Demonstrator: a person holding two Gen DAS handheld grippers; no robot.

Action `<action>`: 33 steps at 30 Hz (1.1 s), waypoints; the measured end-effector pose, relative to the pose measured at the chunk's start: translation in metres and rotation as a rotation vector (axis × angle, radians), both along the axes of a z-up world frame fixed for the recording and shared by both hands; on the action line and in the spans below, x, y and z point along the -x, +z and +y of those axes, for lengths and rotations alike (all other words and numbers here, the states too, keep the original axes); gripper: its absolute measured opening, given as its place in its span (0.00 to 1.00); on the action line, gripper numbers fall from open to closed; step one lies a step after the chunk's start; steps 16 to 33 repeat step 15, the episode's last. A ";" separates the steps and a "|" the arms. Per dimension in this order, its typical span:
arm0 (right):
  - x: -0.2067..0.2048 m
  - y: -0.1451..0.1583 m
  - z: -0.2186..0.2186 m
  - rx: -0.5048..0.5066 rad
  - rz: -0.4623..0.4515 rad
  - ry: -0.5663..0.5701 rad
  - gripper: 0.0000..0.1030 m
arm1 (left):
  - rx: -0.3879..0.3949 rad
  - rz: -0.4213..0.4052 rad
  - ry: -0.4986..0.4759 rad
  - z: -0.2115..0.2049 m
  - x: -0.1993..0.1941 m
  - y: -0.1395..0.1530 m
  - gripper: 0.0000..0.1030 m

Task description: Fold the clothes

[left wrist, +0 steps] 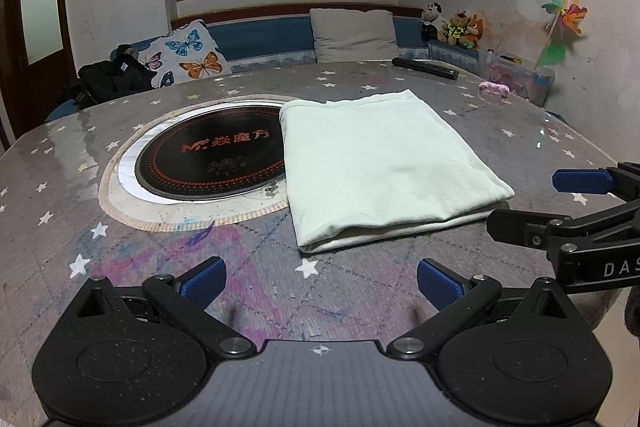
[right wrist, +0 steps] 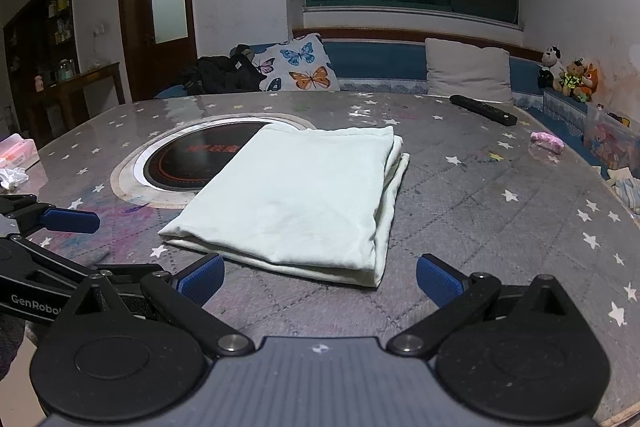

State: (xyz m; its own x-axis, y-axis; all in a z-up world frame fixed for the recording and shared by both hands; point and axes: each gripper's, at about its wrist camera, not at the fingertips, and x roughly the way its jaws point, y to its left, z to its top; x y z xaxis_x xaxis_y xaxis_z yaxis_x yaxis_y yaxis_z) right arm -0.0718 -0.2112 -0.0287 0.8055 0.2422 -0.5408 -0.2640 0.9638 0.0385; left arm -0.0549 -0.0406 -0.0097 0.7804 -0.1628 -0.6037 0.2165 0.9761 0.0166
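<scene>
- Looking at the pale green folded garment [left wrist: 384, 163], you see it lies in the middle of both frames on the star-patterned table cover [left wrist: 120, 259], its left edge over the round induction cooktop [left wrist: 212, 155].
- It seems already folded into a thick rectangle, so I judge the task is near the end; maybe one more fold or only smoothing is left.
- If you fold again, take the two near corners together, lift low, and lay the near edge on the far edge so the layers do not slide apart.
- In the right wrist view the layers at the right edge are a little uneven; press them flat before you finish.
- Your left gripper [left wrist: 320, 281] is wide apart at the bottom of its frame, holds nothing and is near the cloth's front edge without touching.
- Your right gripper [right wrist: 320, 277] is also wide apart and empty, just before the near corner.
</scene>
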 end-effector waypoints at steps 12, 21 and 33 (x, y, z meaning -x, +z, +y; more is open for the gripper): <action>0.007 0.004 0.002 -0.002 -0.015 0.001 1.00 | 0.004 -0.013 0.003 0.001 0.008 0.004 1.00; 0.008 0.004 0.002 -0.003 -0.018 0.001 1.00 | 0.004 -0.013 0.002 0.001 0.009 0.004 1.00; 0.008 0.004 0.002 -0.003 -0.018 0.001 1.00 | 0.004 -0.013 0.002 0.001 0.009 0.004 1.00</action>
